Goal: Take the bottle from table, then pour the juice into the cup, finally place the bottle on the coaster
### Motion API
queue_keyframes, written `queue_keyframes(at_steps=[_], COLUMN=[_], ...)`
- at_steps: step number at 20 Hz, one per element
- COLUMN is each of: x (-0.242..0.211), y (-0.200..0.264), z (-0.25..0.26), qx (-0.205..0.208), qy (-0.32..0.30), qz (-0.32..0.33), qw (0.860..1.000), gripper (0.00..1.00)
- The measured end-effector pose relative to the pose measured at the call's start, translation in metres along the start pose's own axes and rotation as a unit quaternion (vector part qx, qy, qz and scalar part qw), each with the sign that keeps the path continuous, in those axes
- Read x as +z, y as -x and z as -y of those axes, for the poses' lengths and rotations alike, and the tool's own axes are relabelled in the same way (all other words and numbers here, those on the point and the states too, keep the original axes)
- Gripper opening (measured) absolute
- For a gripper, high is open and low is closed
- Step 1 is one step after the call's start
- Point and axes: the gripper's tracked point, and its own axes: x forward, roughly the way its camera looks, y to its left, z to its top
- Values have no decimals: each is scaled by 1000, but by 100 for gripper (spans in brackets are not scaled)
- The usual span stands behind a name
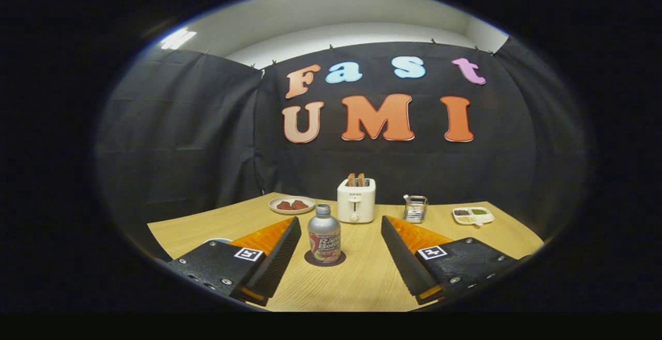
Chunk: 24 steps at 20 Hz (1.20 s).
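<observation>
A silver bottle [324, 239] with a red and white label stands upright on a dark round coaster [310, 261] on the wooden table. My gripper [341, 228] is open, its fingers spread wide. The bottle stands between the fingers, closer to the left one, and touches neither. A pale rim [219, 240] peeks out behind the left finger; I cannot tell whether it is the cup.
A white toaster [356, 201] with toast in it stands beyond the bottle. A plate [291, 205] with reddish food lies at the back left. A wire holder [415, 208] and a divided white dish [472, 215] sit at the back right. The wooden table [362, 278] spreads beneath the fingers.
</observation>
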Motion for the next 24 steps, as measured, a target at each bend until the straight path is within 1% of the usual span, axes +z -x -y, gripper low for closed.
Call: queue_keyframes(at_steps=[2,4,7,11,21,24], x=[16,26,39,57,91,99], y=[14,27,49,70,119,127], z=[13,20,27,39,49,40], qx=[-17,-30,-38,-56,-80,-74], qy=[9,0,-12,0,-4,7], qz=[12,21,34,51,68,78], qw=[1000,999,999,997,994,994], gripper=[93,93,93,92,92,92])
